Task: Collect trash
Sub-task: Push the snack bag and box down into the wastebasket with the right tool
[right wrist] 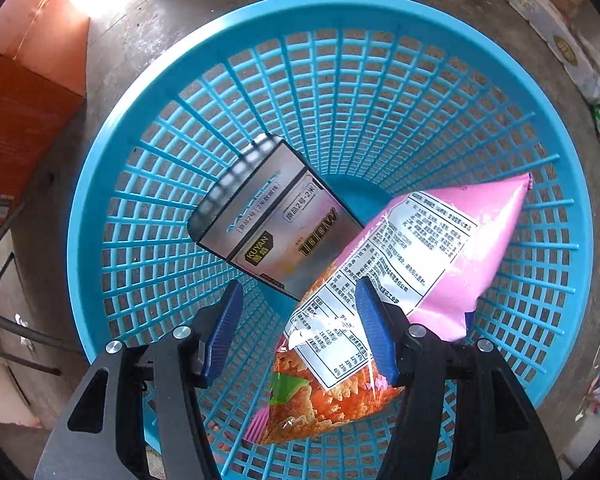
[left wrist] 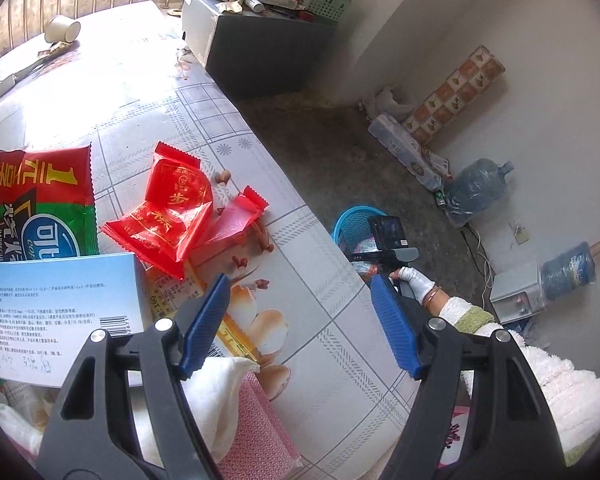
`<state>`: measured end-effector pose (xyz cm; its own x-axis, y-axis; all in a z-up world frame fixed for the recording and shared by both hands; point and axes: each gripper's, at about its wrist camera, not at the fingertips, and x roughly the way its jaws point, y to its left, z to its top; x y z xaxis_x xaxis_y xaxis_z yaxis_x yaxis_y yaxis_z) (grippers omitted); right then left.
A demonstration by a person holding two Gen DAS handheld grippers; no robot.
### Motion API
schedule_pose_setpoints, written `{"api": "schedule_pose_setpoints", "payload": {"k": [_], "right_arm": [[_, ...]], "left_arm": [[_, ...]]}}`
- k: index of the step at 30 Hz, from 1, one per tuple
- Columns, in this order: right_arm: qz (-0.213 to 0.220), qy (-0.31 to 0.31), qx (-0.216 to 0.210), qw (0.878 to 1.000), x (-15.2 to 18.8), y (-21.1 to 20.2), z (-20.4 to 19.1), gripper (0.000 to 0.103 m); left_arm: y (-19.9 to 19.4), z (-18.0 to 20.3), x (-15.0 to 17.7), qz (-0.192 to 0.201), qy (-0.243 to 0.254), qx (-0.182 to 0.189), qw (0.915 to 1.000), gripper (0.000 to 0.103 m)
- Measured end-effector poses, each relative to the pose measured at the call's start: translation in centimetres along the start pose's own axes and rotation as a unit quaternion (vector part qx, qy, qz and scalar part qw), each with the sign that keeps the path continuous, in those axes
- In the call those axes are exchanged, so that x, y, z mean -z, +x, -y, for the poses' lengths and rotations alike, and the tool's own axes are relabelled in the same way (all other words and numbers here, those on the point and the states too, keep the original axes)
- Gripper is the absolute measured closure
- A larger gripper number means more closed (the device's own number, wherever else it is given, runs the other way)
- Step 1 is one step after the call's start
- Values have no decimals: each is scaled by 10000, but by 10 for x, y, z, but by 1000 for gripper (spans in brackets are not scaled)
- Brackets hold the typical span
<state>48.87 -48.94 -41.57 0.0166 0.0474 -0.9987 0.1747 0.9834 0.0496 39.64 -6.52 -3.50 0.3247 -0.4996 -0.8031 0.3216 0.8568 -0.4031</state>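
Observation:
My left gripper (left wrist: 300,300) is open and empty above the table's edge. Just beyond it lie two red wrappers (left wrist: 168,216), a red-green snack bag (left wrist: 32,216), a blue-white box (left wrist: 56,312) and scattered brown bits (left wrist: 260,240). My right gripper (right wrist: 300,312) is open over the blue basket (right wrist: 140,152) on the floor. A pink snack bag (right wrist: 420,256) lies in the basket, against the right finger, with a silver box (right wrist: 276,220) beside it. The basket also shows in the left wrist view (left wrist: 352,226), with the right gripper's body over it.
A paper cup (left wrist: 62,29) and a rolled wrapper (left wrist: 20,76) lie at the table's far end. A white towel (left wrist: 216,396) and pink cloth (left wrist: 256,432) lie under the left gripper. A cluttered grey box (left wrist: 260,48) stands beyond the table. Water jugs (left wrist: 476,192) stand by the wall.

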Motion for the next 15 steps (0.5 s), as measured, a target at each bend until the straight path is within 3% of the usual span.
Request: {"api": "schedule_pose_setpoints", "payload": {"k": [8, 15], "right_arm": [[-66, -758, 388, 9963, -7, 13, -48, 46], [-15, -675, 601, 9959, -16, 28, -67, 45]], "left_arm": [[7, -6, 1, -91, -58, -54, 9999, 34], [14, -14, 0, -149, -185, -110, 9997, 34]]}}
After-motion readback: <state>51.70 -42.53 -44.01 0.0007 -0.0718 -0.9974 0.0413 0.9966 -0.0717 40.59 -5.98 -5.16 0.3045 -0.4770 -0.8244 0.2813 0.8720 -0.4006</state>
